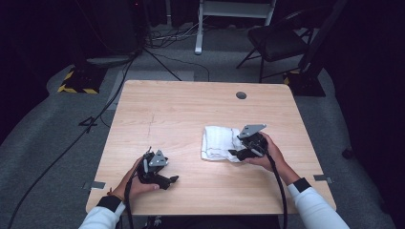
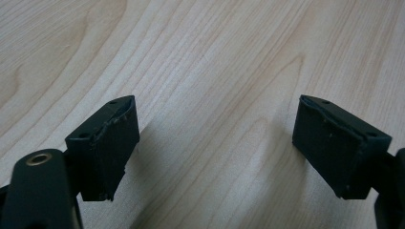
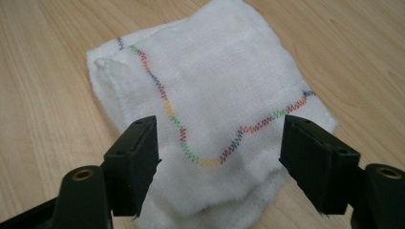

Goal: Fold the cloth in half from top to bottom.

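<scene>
With the folded white cloth (image 3: 210, 105) lying at about four o'clock from the table's (image 1: 167, 114) centre, the right gripper (image 3: 219, 157) hovers over its near edge, jaws spread and empty, and would best bite both layers squarely, while the left gripper (image 2: 215, 148), likewise open, waits at seven o'clock.

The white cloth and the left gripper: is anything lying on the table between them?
No. In the high view, only bare table separates the folded white cloth from the left gripper.

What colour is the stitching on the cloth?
Multicoloured zigzag stitching on the white cloth, clearest in the right gripper view.
</scene>
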